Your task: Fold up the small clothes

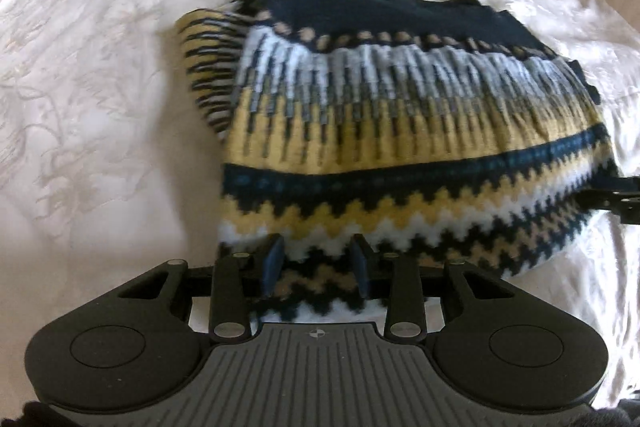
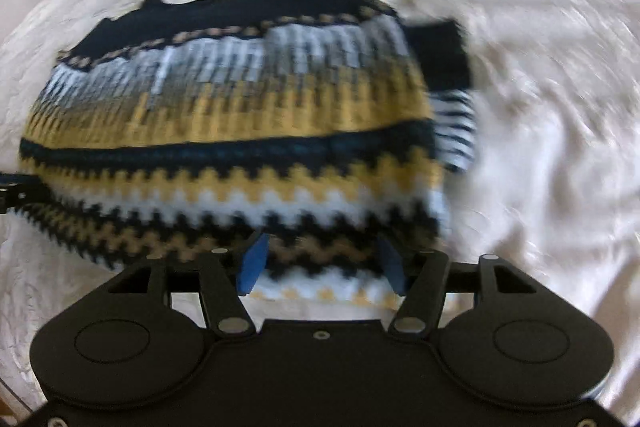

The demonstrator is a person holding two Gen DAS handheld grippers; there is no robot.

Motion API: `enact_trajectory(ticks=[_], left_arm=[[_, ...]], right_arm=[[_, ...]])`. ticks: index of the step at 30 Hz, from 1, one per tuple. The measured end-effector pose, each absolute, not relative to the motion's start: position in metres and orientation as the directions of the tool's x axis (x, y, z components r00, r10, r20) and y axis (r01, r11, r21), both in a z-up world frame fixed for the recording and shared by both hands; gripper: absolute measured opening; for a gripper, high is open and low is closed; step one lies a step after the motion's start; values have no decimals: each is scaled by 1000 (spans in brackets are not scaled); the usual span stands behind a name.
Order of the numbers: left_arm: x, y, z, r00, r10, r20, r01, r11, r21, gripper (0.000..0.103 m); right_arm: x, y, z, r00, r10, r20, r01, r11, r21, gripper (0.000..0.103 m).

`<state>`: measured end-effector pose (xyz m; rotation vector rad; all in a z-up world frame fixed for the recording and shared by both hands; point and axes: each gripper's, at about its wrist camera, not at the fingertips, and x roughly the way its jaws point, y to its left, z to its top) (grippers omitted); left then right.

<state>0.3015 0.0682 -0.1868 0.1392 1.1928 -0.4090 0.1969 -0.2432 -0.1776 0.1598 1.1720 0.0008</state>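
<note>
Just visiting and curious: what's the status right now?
Left gripper and right gripper open, nothing clamped. Patterned knit sweater lies folded on white bedspread. Nothing in the way.

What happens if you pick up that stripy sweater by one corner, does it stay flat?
Probably not. The sweater is thick knit that already bulges on the white bedcover, so it would likely droop and unfold. The chunky wool looks grippy, so it probably won't slip.

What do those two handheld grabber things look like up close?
Both are matte black. The left gripper has blue pads on its fingers, silver pivot pins, round side discs and a grey ribbed plate with a small round mark. The right gripper has the same build, with brighter blue pads.
</note>
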Motion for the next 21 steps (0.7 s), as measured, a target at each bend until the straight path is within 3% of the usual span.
enact_trajectory(ticks=[7,21], left_arm=[[298,70,-185,306,-223,-925,372,923,-99,35],[262,66,-135,322,-273,-907,310,935,-171,36]], right_arm=[[193,-250,-174,384,55,-922,151,981,121,63],[128,-230,-122,472,52,-880,325,918,229,81]])
